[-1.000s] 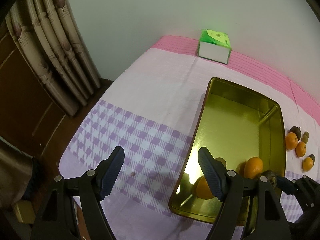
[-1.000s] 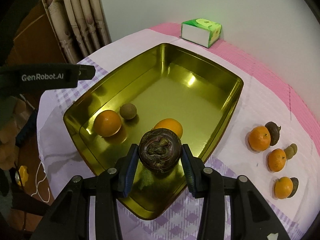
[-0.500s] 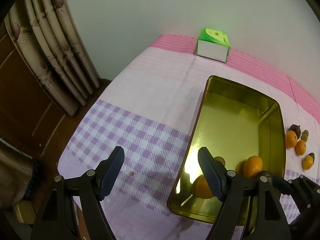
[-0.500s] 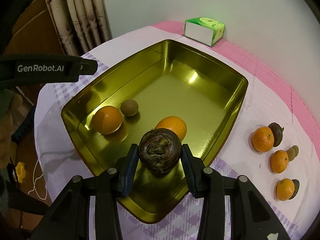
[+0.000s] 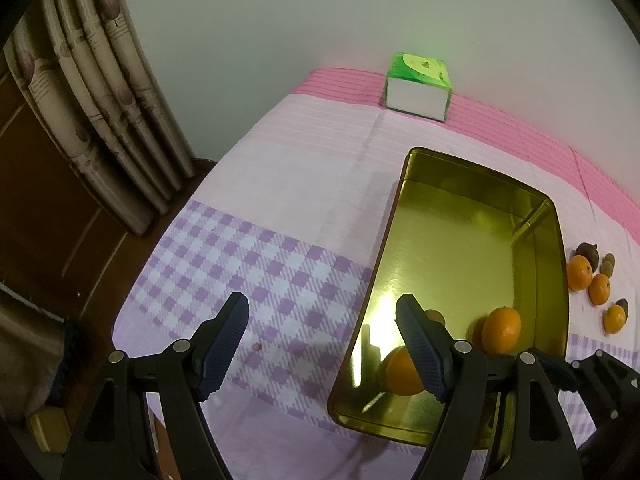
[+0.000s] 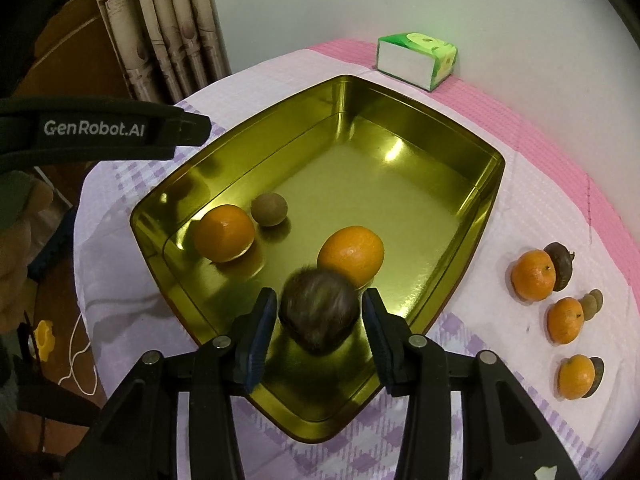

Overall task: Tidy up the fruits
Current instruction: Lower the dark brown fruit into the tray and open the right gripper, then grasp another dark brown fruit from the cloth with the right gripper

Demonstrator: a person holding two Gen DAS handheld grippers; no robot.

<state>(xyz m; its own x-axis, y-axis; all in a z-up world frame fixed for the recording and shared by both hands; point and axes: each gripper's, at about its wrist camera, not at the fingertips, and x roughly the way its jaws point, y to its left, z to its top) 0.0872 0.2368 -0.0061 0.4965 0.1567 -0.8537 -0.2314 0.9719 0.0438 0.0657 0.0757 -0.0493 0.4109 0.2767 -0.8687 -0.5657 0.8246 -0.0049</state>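
A gold metal tray [image 6: 496,160] holds two oranges [image 6: 224,233] [image 6: 351,255] and a small brown fruit [image 6: 269,209]. My right gripper [image 6: 319,300] hangs over the tray's near corner and its jaws are opening. A dark round fruit [image 6: 318,312] sits blurred between them, with a gap on each side. My left gripper [image 5: 322,308] is open and empty over the checked cloth at the tray's [image 5: 472,168] left rim. Its right finger hides part of one orange [image 5: 400,368].
To the right of the tray lie three oranges [image 6: 533,275] on the cloth, each paired with a small dark or brown fruit [image 6: 562,260]. A green and white tissue box [image 6: 416,60] stands at the back by the wall. Curtains [image 5: 100,120] hang past the table's left edge.
The right jaws have widened and let go of the dark fruit, which now shows blurred and lower between them. The left gripper has stayed as it was.
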